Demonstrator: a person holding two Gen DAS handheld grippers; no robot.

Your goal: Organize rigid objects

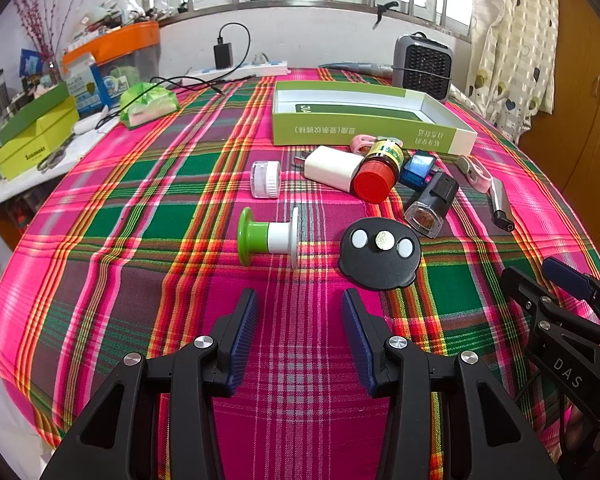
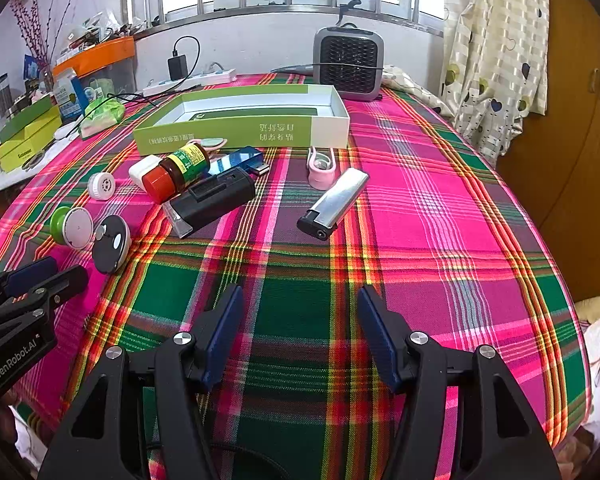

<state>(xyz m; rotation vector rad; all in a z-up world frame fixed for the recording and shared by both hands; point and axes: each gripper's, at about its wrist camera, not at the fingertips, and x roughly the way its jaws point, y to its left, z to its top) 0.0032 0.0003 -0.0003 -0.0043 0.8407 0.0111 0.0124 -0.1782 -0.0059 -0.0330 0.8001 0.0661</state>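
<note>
Both grippers are hovering low over the near edge of the worktop [image 2: 440, 216], which is draped in a pink and green plaid cloth, and nothing has yet gone into the open green box [image 1: 364, 130] standing at the far side, so the sorting appears to be just starting. The left gripper [image 1: 300, 300] is holding its jaws wide with nothing between them, pointing toward the green-and-white stopper [image 1: 268, 236] lying on its side just ahead, with the black round disc [image 1: 380, 254] close to its right. The right gripper [image 2: 300, 296] is likewise spread wide and empty, facing the silver lighter [image 2: 334, 204] that is lying alone on the cloth, near a pink clip [image 2: 320, 170]. The other small items are crowding together in front of the box: a red-capped bottle [image 1: 380, 172] resting against a white block [image 1: 332, 168], a black stamp-like case [image 2: 216, 200], a blue item [image 1: 418, 168], and a small white round jar [image 1: 266, 179] set a little apart. The next move probably calls for one gripper reaching forward, straddling a single loose piece such as the stopper or the lighter, closing on it and carrying it over the box's near wall.
</note>
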